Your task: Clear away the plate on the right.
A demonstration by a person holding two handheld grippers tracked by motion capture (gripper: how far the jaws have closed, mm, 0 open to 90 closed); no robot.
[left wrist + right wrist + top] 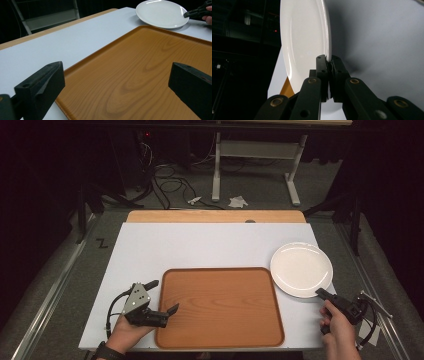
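A white plate (301, 268) lies on the white tabletop just right of a brown wooden tray (220, 305). My right gripper (320, 292) is shut on the plate's near rim; in the right gripper view its jaws pinch the edge of the plate (307, 37) between them. My left gripper (164, 296) stands open at the tray's left edge, with one jaw over the tray. In the left gripper view its wide-apart jaws frame the tray (140, 72), and the plate (162, 13) with the other gripper's tip (186, 14) lies beyond.
The white tabletop (200, 245) stretches bare behind the tray, with a wooden strip (215, 216) at its far edge. Beyond it are a desk frame (255, 165) and cables (165, 182) on the floor. Crumpled paper (238, 201) lies there too.
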